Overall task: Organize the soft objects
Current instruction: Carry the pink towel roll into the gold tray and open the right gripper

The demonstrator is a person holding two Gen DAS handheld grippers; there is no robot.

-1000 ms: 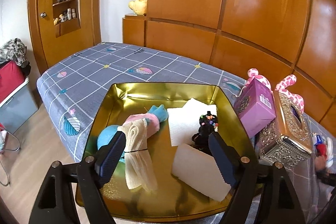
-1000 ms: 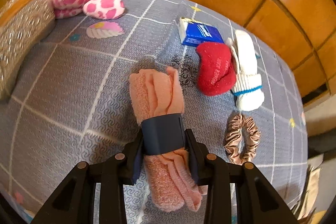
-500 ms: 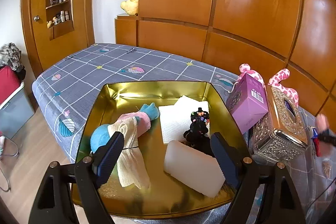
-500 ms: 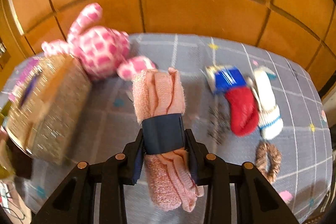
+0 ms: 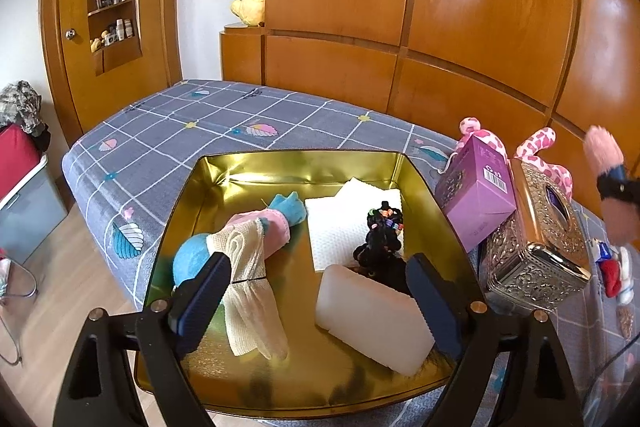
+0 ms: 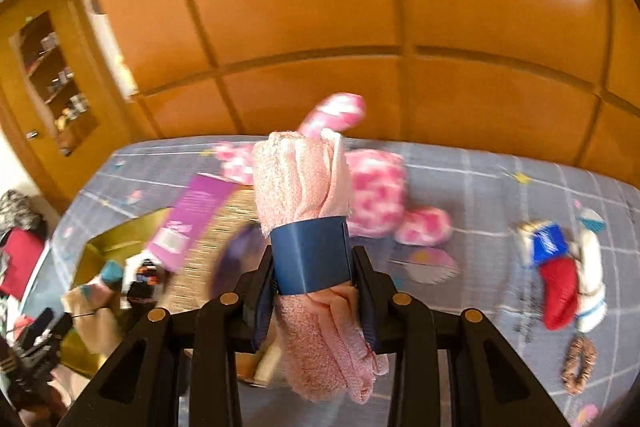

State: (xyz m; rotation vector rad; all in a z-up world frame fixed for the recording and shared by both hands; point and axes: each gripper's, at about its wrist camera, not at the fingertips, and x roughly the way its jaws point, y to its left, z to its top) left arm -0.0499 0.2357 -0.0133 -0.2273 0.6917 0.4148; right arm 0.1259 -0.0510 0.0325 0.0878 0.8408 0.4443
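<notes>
My right gripper (image 6: 314,259) is shut on a rolled pink towel (image 6: 300,183) and holds it in the air above the bed. The towel also shows at the right edge of the left wrist view (image 5: 604,151). My left gripper (image 5: 316,291) is open and empty over the gold tray (image 5: 296,163). The tray holds a cream cloth (image 5: 248,291), a blue and pink plush (image 5: 276,215), a white napkin (image 5: 340,223), a black hair tie bundle (image 5: 380,239) and a white sponge block (image 5: 372,319). A red sock (image 6: 560,291), a white sock (image 6: 592,267) and a brown scrunchie (image 6: 580,367) lie on the bed.
A purple box (image 5: 476,195) and an ornate silver tissue box (image 5: 540,235) stand right of the tray, with a pink spotted plush (image 6: 376,187) behind them. A blue packet (image 6: 544,243) lies by the socks. Wooden wall panels run behind the bed (image 5: 208,123).
My right gripper has lifted the pink towel off the bed and swung left toward the tray. My left gripper has stayed open over the tray, shifting slightly.
</notes>
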